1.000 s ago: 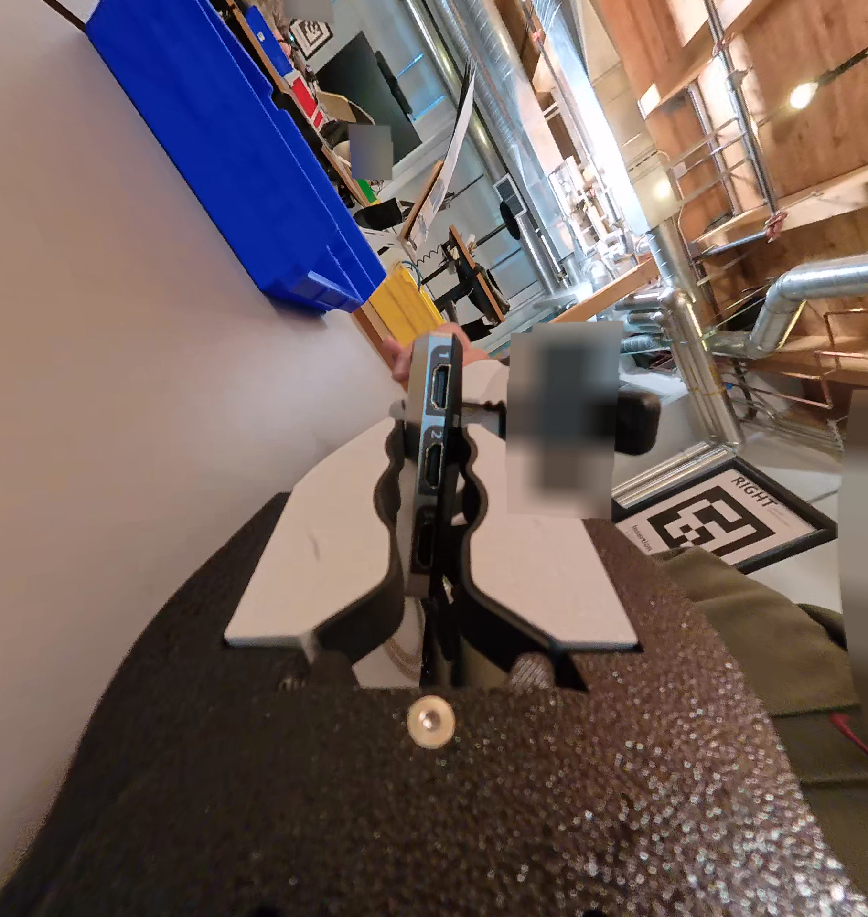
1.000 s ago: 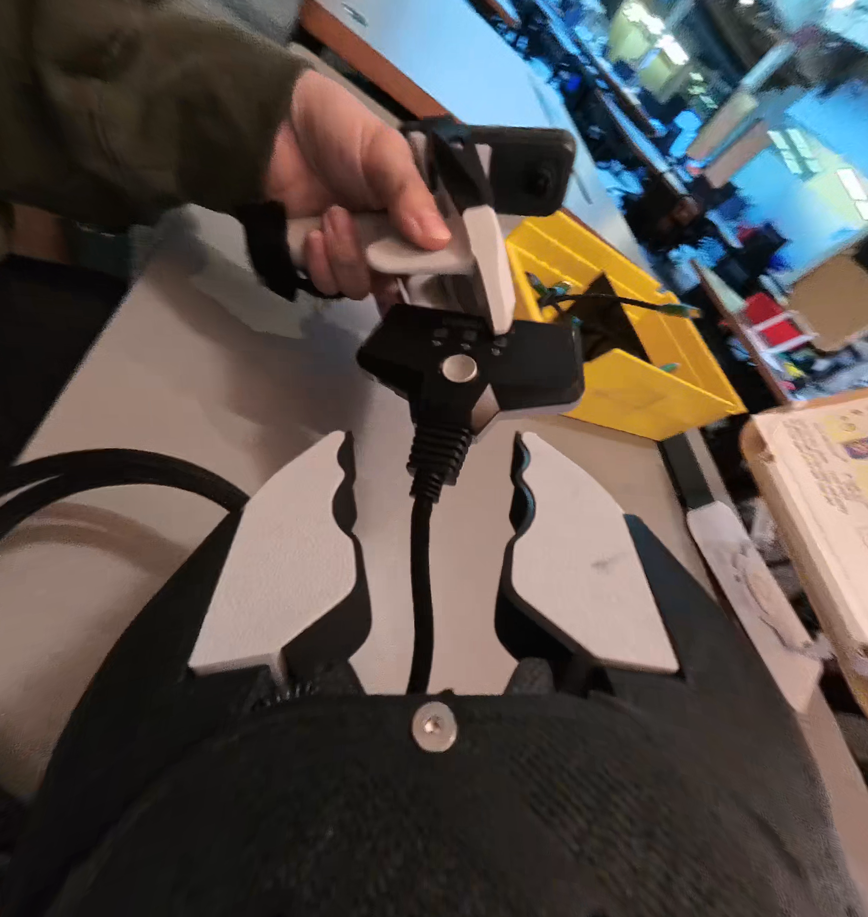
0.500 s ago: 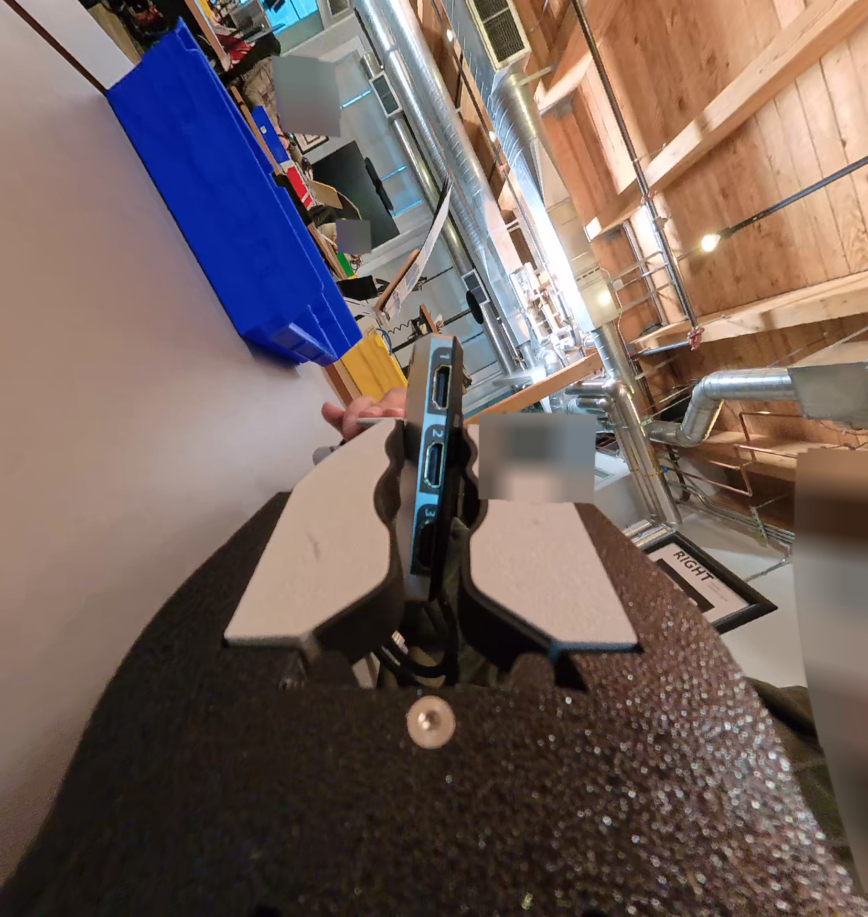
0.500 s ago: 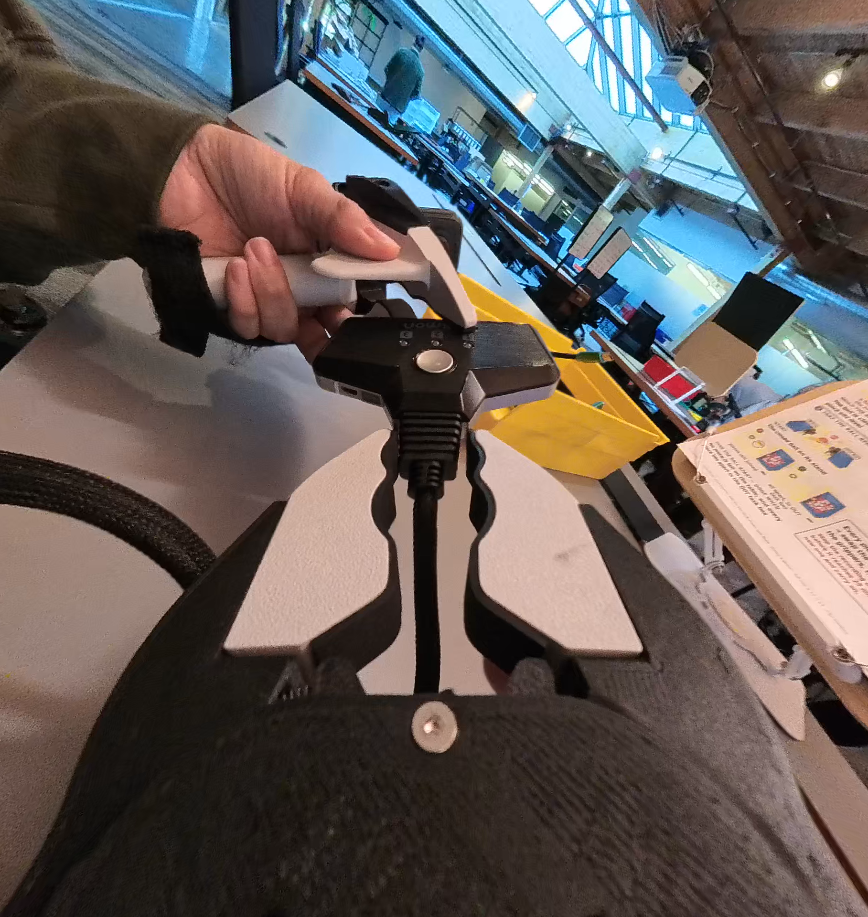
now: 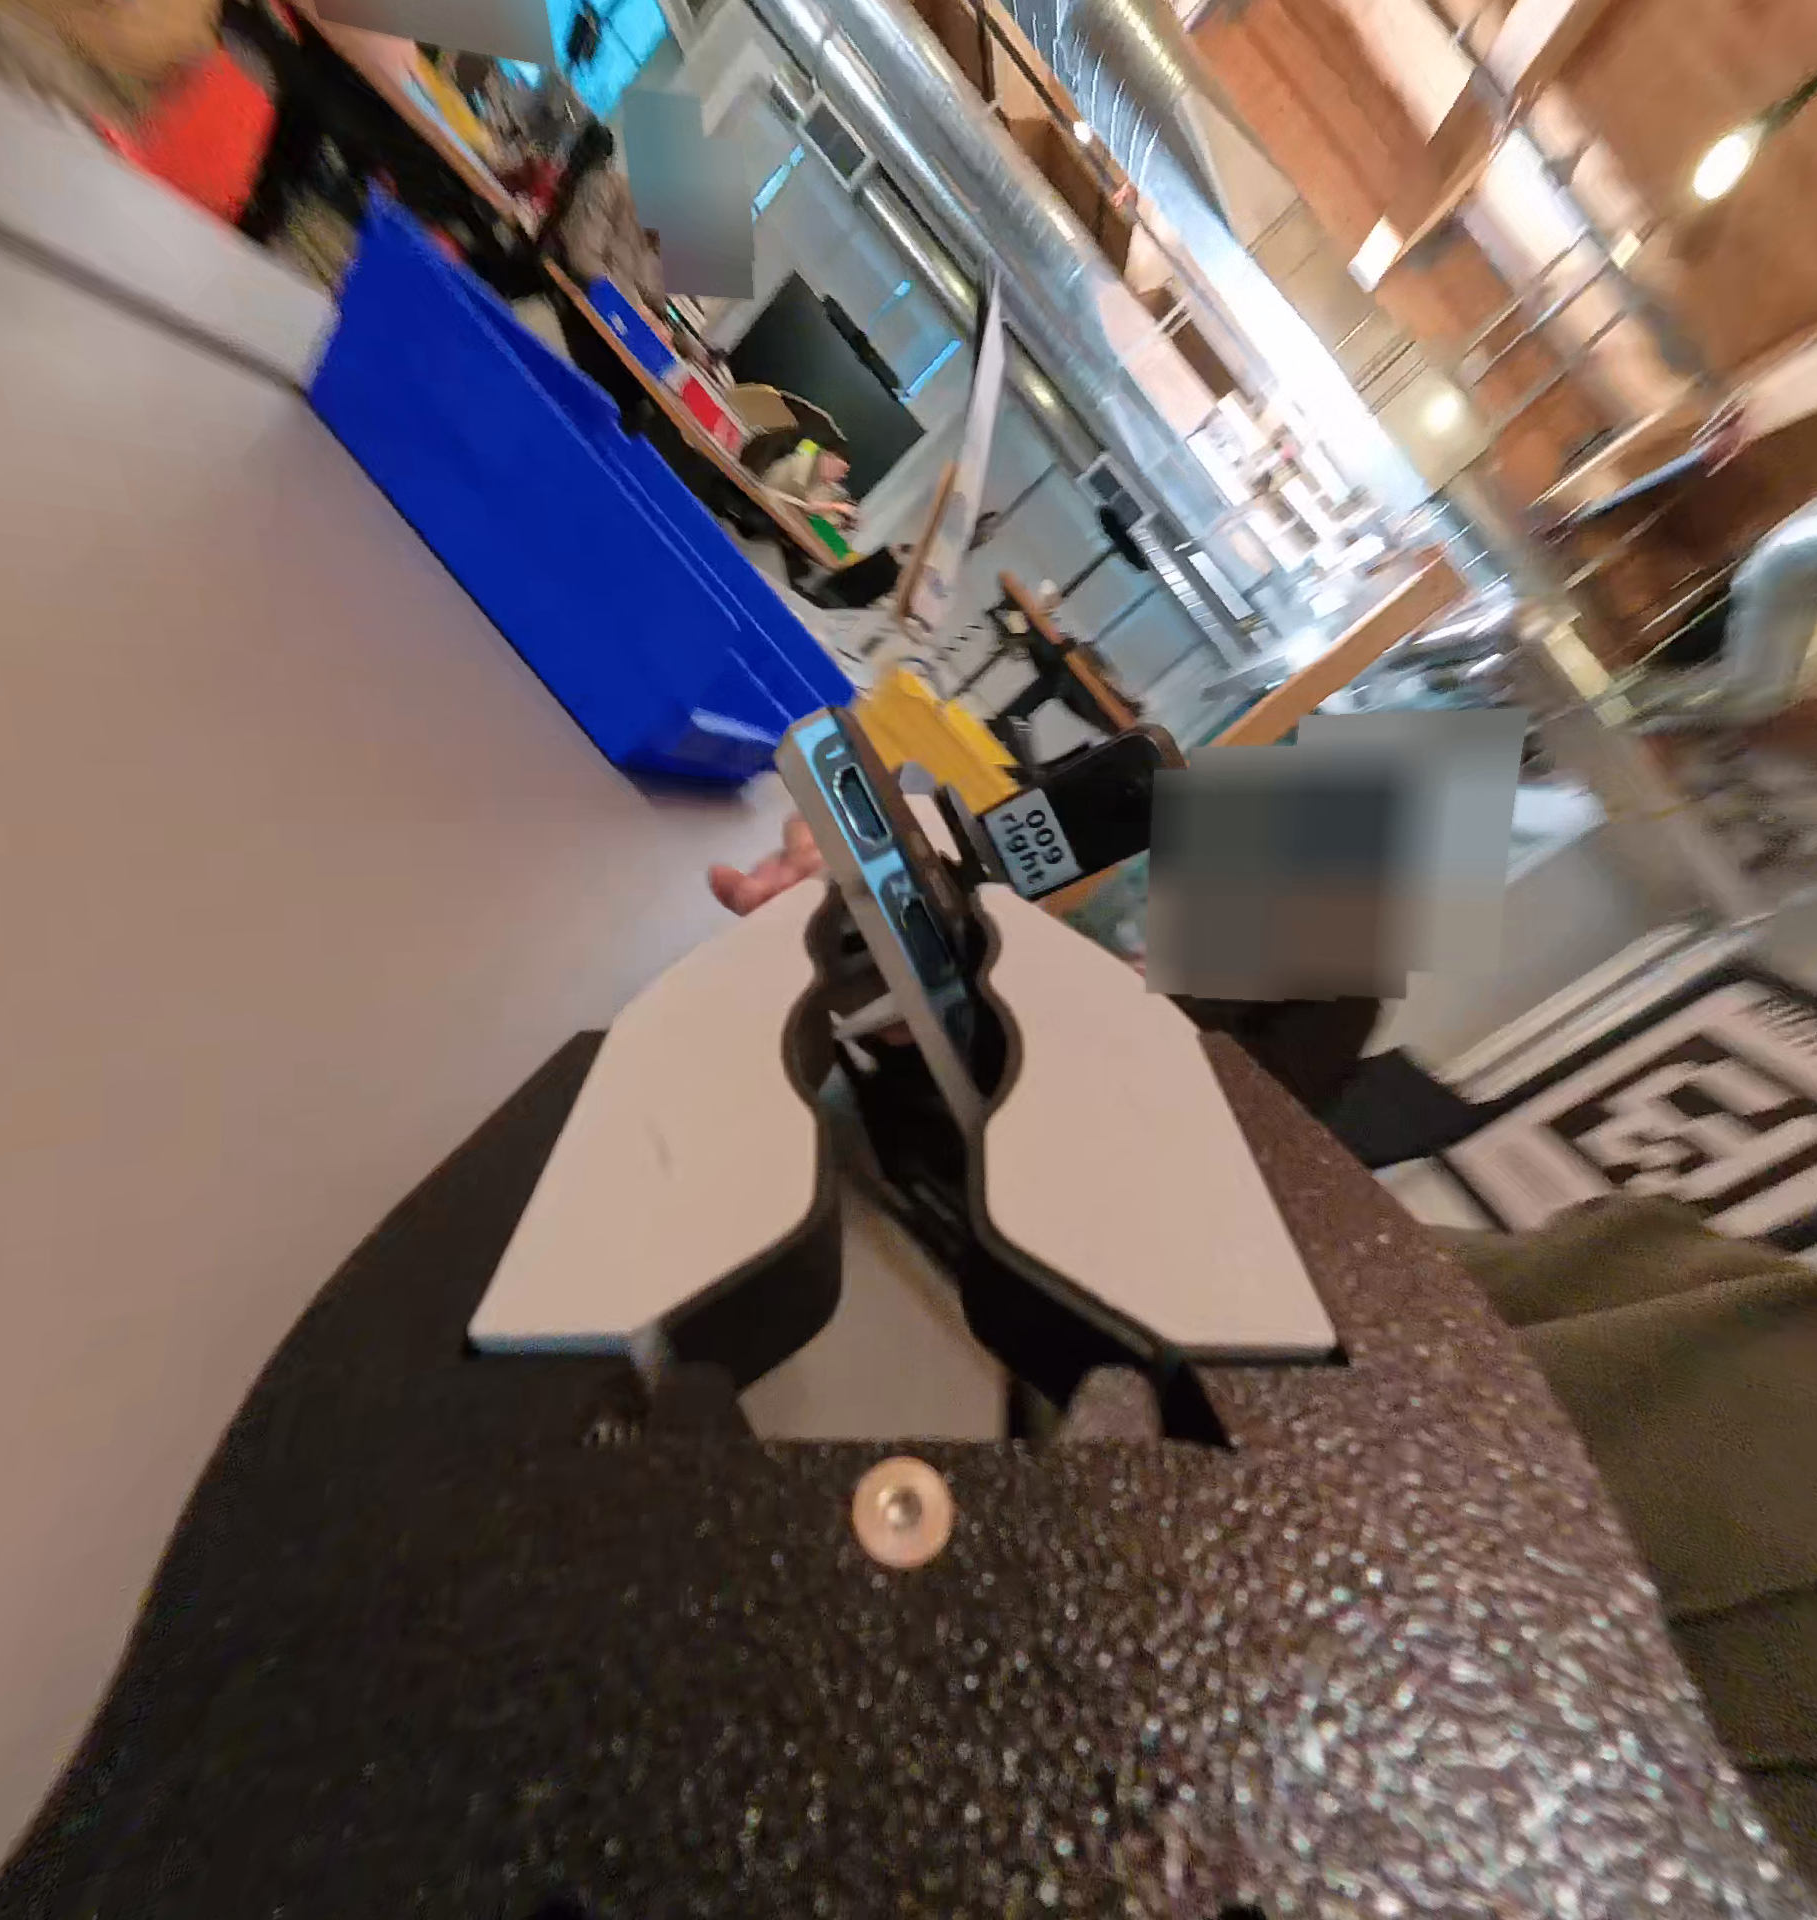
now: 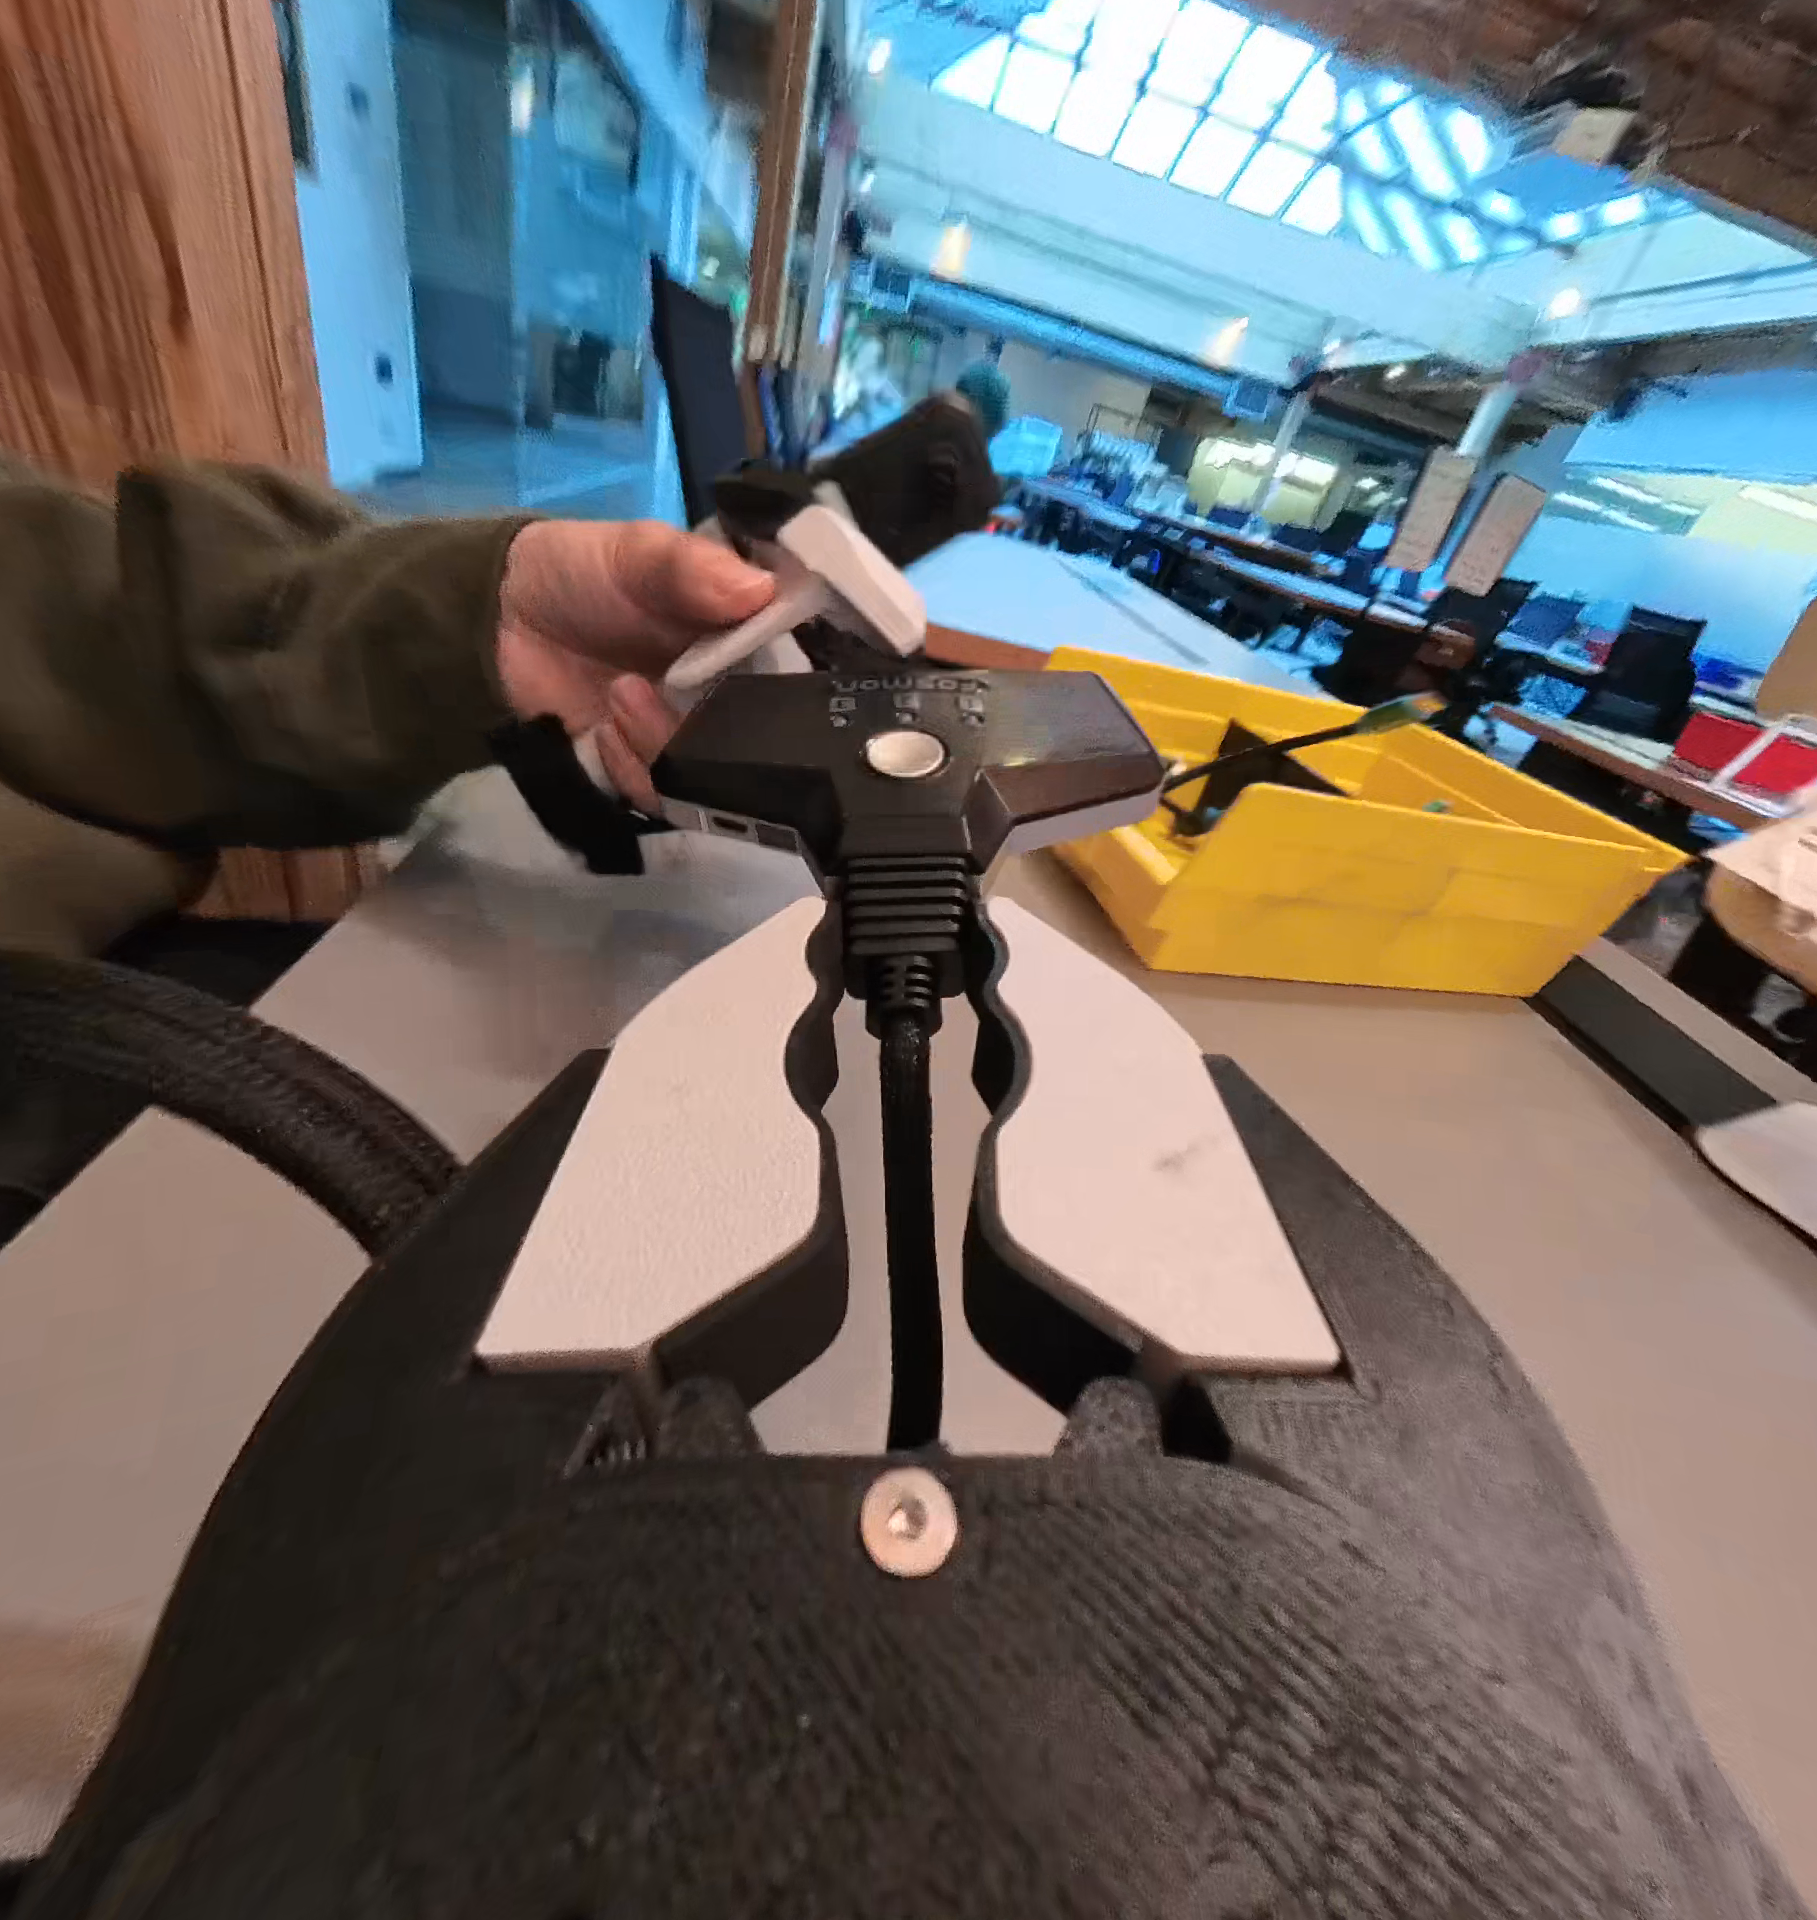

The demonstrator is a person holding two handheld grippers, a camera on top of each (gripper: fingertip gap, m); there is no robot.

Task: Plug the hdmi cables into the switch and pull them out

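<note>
Switch: the black HDMI switch point(image 6: 909, 764) is what we hold up off the table, gripped from both ends; in the left wrist view we see its grey port edge point(image 5: 873, 883) tilted, with open sockets facing us.
Table: our grey table point(image 6: 1403, 1195) spreads under both tools.
Blue bin: a long blue bin point(image 5: 530, 520) lies on the table's far side in the left wrist view.
Yellow bin: a yellow bin point(image 6: 1330, 883) sits on the table just beyond the switch in the right wrist view.
Left gripper: our left gripper point(image 5: 899, 997) has its fingers pressed on the two faces of the switch body, clamping it.
Right gripper: our right gripper point(image 6: 904, 977) has its fingertips closed on the ribbed strain relief point(image 6: 904, 909) where the switch's own black cord point(image 6: 909, 1195) leaves the body; the cord runs back between the fingers.
Hand: our left hand point(image 6: 613, 644), in an olive sleeve, squeezes the grey handle of the left tool just behind the switch.
Braided cable: a thick black braided cable point(image 6: 208, 1081) curves over the table at the lower left.
Button: a round silver button point(image 6: 904, 750) sits on the switch's top.
</note>
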